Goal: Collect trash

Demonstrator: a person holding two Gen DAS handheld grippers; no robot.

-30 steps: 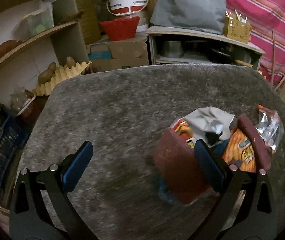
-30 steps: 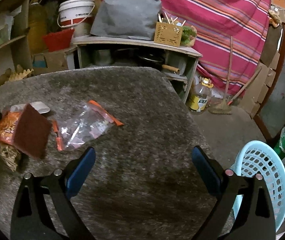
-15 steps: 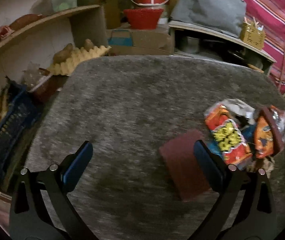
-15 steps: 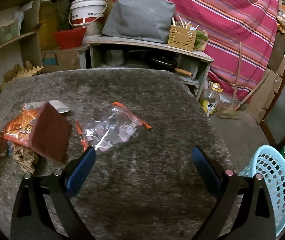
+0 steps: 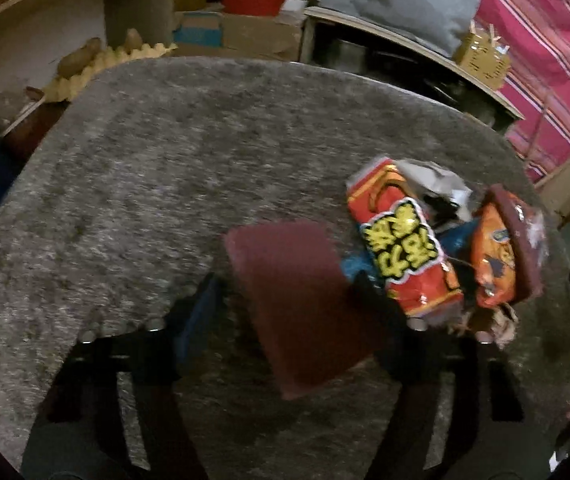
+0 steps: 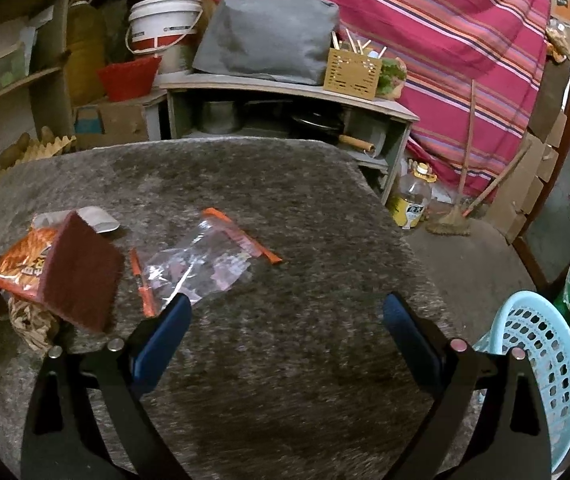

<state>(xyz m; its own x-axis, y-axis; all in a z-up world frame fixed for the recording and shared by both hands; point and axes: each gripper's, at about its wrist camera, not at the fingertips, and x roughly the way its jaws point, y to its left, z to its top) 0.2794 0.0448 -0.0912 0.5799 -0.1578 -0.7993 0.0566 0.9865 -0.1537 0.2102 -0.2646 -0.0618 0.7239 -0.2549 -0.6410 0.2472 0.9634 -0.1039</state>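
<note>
Closing around a maroon scouring pad (image 5: 301,300), the left gripper (image 5: 285,292) has its jaws narrowing with the pad between them; blur hides whether the pads press it yet, so I read no firm grip. The pad lies flat on the grey felted table (image 5: 145,184), near the table's right side in the left wrist view.

Just beside the pad, to its right: a red snack wrapper (image 5: 401,240) with yellow lettering, an orange wrapper (image 5: 493,256), and a second maroon pad (image 5: 521,248) leaning on edge over them. Crumpled brown paper (image 6: 31,322) sits at the foot of that heap. A white scrap (image 6: 97,218) shows behind it.

Further right on the table, apart from the heap: a clear zip bag (image 6: 201,264) with an orange strip, and a thin orange stick (image 6: 143,284) just beside it.

Right gripper (image 6: 285,332) hovers over bare felt, jaws wide apart, nothing between them.

A light blue basket (image 6: 541,364) stands off the table's right edge. The little of its inside that shows looks empty.

Progress, as I judge it: early. All the visible trash is on the table; nothing can be seen collected. Left to do: secure the pad, carry it over, then the wrappers, paper, bag and stick.
</note>
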